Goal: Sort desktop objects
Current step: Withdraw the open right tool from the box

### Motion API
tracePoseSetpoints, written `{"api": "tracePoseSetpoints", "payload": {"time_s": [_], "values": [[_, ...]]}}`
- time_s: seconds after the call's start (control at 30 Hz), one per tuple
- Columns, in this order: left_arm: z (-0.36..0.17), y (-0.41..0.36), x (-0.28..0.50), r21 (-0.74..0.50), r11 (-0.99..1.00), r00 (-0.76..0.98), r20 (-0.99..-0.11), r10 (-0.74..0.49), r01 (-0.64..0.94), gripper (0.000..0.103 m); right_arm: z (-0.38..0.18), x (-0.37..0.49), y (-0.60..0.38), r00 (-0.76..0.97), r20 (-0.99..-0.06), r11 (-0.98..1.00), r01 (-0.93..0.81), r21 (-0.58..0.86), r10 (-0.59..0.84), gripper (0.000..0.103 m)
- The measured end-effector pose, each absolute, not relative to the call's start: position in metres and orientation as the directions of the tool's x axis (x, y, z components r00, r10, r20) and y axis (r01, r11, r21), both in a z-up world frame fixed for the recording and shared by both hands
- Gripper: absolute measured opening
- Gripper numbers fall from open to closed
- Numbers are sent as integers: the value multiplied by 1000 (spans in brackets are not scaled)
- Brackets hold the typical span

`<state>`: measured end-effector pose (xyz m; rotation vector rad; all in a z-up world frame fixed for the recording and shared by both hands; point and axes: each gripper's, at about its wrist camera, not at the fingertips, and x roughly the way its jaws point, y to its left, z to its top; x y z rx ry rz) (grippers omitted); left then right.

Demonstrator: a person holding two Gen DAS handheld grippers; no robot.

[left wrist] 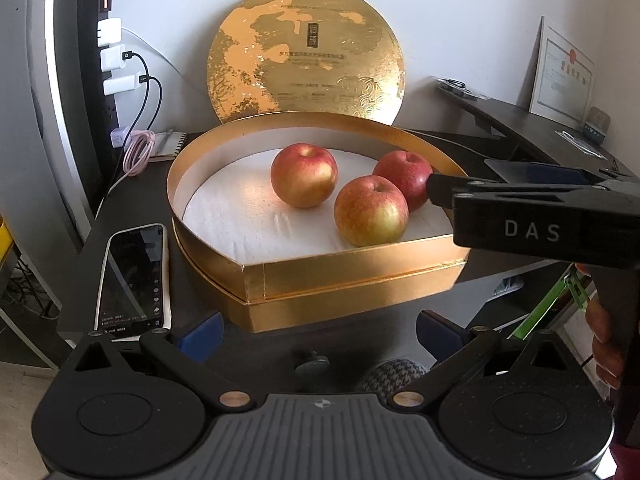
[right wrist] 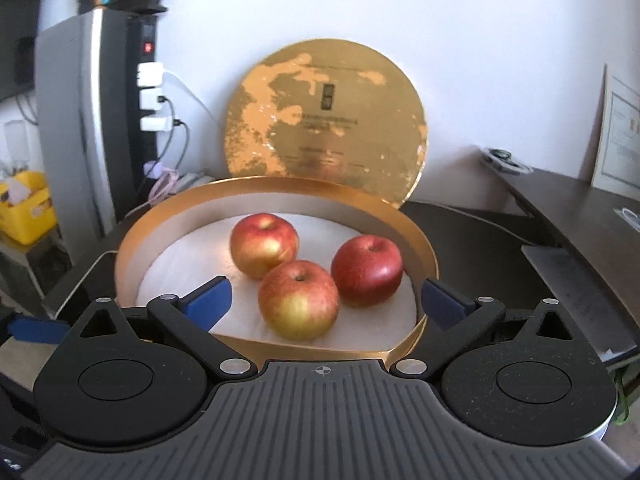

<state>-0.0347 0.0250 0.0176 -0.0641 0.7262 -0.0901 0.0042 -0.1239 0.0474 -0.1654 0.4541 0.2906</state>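
A dark desk point(left wrist: 132, 200) against a white wall holds a gold box point(left wrist: 344, 276) with its round lid point(left wrist: 306, 56) propped upright behind it. In the left wrist view, the left gripper point(left wrist: 318, 330) hangs released and empty below the box, three red-yellow apples point(left wrist: 370, 211) at its 12 o'clock, a phone point(left wrist: 134, 278) at 10 o'clock, and the right gripper point(left wrist: 444, 190) entering from 3 o'clock near the reddest apple. In the right wrist view, the right gripper point(right wrist: 326, 300), nearer, is spread with nothing held, the front apple point(right wrist: 298, 300) between its blue pads point(right wrist: 210, 294).

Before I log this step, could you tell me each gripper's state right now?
Left gripper: open, holding nothing.
Right gripper: open, holding nothing, above the gold box.
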Motion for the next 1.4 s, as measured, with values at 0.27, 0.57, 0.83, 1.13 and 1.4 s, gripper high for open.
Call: {"api": "tracePoseSetpoints", "payload": {"time_s": [0.27,0.57,0.83,1.13,1.4], "values": [[21,24,-47,-121,989,759,-636,-140,82,102,53,-15,-131,846,-423,937,-349,25,326,103],[19,37,-44,-152,982,774,-606,-185,116,102,50,-5,-123,809,-469,931,-352,95,354,103],[15,46,-36,-162,976,786,-580,-213,145,102,44,19,-110,762,-539,931,-332,151,359,103],[13,50,-25,-150,970,783,-573,-242,190,102,44,39,-92,768,-548,939,-328,107,331,102],[12,50,-14,-151,968,783,-568,-252,202,102,44,56,-82,750,-584,942,-325,86,312,102]]}}
